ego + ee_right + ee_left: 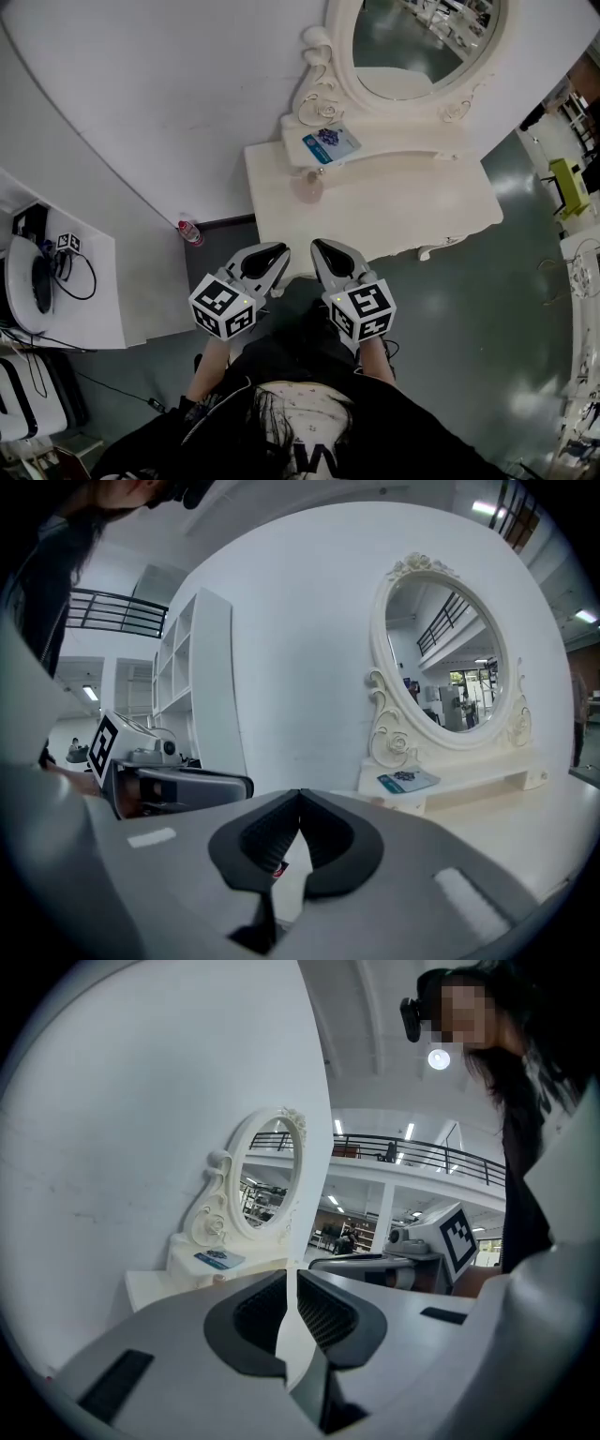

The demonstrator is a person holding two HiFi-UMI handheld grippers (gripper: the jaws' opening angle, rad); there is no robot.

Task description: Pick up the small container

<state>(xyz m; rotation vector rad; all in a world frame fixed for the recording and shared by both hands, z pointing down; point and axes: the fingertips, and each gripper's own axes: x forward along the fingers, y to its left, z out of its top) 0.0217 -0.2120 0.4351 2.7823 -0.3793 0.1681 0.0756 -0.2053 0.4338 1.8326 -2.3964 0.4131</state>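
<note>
The small container (309,187) sat far back on the white table (422,211). The left gripper (278,253) and right gripper (320,247) waited at the near edge, both closed and empty. The right one looked a little closer.

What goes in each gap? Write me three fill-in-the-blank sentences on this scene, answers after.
The left gripper and the right gripper both have jaws that are ___, holding nothing.
The small pale pink container stands on the cream dressing table, before its oval ___.
The small red-capped bottle sits on the ___, left of that table.
Missing words: shut; mirror; floor.
</note>
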